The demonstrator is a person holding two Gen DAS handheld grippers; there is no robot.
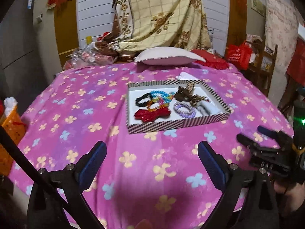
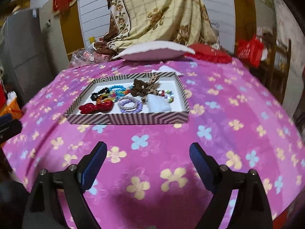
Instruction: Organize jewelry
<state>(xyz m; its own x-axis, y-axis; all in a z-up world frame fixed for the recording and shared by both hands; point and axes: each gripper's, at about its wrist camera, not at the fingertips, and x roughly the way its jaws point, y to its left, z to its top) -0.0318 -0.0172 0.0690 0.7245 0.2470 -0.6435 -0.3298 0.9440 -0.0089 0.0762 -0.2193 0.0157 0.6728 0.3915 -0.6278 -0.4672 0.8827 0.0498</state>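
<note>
A striped shallow box [image 1: 158, 126] [image 2: 125, 118] sits on the pink flowered bedspread and holds the jewelry. Inside lie a red bow [image 1: 151, 114] [image 2: 95, 107], purple bracelets [image 1: 184, 110] [image 2: 130, 105], a black scrunchie [image 1: 143, 99] [image 2: 99, 92], colourful bead bracelets [image 1: 162, 96] [image 2: 116, 90], a brown leopard bow [image 1: 187, 93] [image 2: 144, 86] and a pale cloth item [image 2: 159, 103]. My left gripper [image 1: 152, 159] is open and empty, well short of the box. My right gripper [image 2: 148, 158] is open and empty; it also shows in the left wrist view [image 1: 255, 135].
A white pillow [image 1: 167, 56] [image 2: 154, 50] and a red cushion [image 1: 211, 59] lie at the bed's far end under a draped floral cloth [image 1: 162, 13]. An orange basket [image 1: 11, 133] stands left of the bed. A red bag [image 1: 239, 54] sits on shelving at the right.
</note>
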